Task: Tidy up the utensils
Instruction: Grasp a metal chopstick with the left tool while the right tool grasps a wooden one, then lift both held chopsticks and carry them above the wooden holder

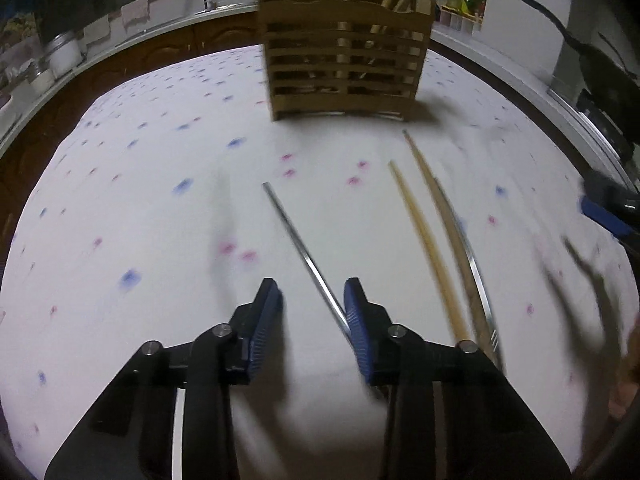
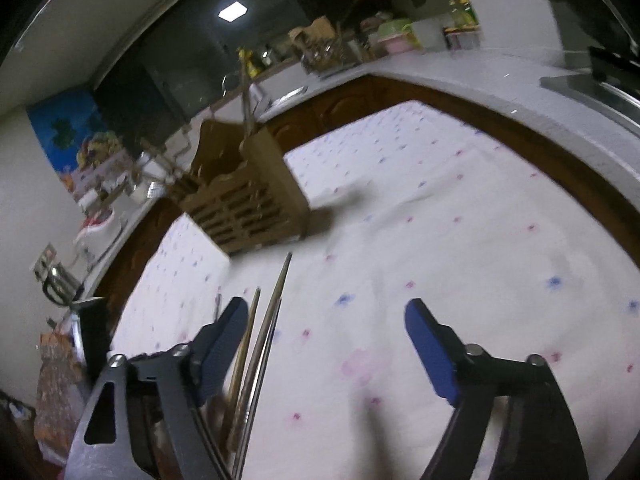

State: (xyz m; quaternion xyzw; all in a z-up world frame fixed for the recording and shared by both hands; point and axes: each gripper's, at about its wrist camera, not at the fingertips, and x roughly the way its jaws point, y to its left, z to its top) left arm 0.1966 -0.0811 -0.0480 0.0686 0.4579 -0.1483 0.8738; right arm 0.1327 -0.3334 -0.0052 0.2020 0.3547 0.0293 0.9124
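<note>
A slatted wooden utensil holder (image 1: 346, 64) stands at the far side of the white dotted tablecloth (image 1: 140, 208), with wooden handles sticking out of it. It also shows in the right wrist view (image 2: 248, 196). A metal chopstick (image 1: 304, 258) lies on the cloth, its near end by the right finger of my open left gripper (image 1: 312, 300). Two wooden chopsticks (image 1: 428, 240) and another metal utensil (image 1: 476, 276) lie to the right. My right gripper (image 2: 324, 316) is open and empty above the cloth, with the utensils (image 2: 264, 336) beside its left finger.
A kitchen counter (image 2: 460, 68) with a sink, jars and containers curves around the table. The other gripper's blue pad (image 1: 604, 212) shows at the right edge of the left wrist view. A dark stand (image 1: 608, 76) is at far right.
</note>
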